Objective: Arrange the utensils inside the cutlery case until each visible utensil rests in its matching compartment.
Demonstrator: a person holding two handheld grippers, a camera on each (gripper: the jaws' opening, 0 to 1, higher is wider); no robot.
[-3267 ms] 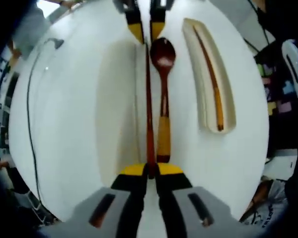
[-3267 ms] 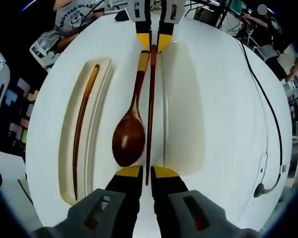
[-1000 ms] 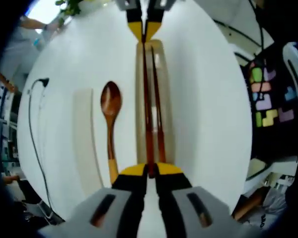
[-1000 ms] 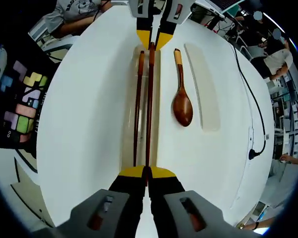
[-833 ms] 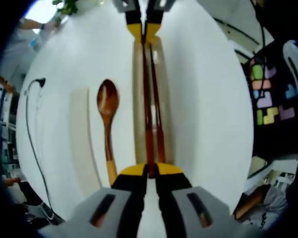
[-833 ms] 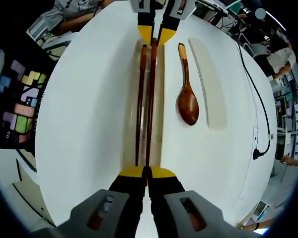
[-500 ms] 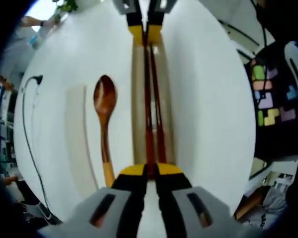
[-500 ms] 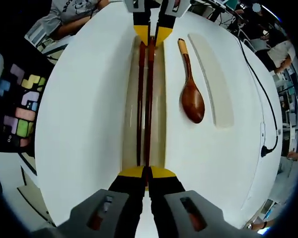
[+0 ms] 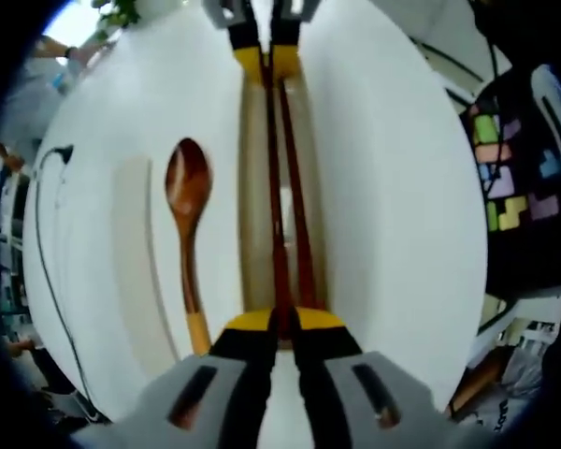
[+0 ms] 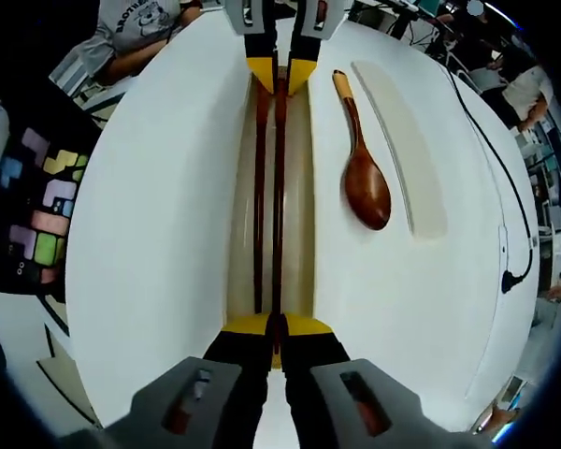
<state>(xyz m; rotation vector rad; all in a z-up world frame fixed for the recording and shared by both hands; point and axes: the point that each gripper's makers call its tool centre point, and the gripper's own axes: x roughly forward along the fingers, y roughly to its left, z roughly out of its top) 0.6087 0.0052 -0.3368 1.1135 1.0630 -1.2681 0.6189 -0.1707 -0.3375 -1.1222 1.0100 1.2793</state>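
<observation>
A dark red chopstick (image 9: pixel 274 187) is gripped at both ends. My left gripper (image 9: pixel 280 323) is shut on one end, and my right gripper (image 9: pixel 266 61) holds the far end. In the right gripper view the right gripper (image 10: pixel 276 325) is shut on the chopstick (image 10: pixel 278 187), with the left gripper (image 10: pixel 280 70) opposite. The stick hangs along a narrow cream case tray (image 9: pixel 252 206) (image 10: pixel 299 187), beside a second chopstick (image 9: pixel 297 206) (image 10: pixel 260 187) lying in it. A brown wooden spoon (image 9: pixel 187 187) (image 10: pixel 365 187) with a yellow handle tip lies on the white table beside the tray.
A flat cream case part (image 9: pixel 131 253) (image 10: pixel 407 140) lies beyond the spoon. A black cable (image 10: pixel 514 234) runs along the table's edge. Coloured blocks (image 10: pixel 37 215) sit off the other side, and a person (image 10: pixel 140 28) is seated at the far end.
Both grippers carried the chopstick from beside the spoon over to the narrow tray with the other chopstick. Over the last second it has come lower and closer to that tray.
</observation>
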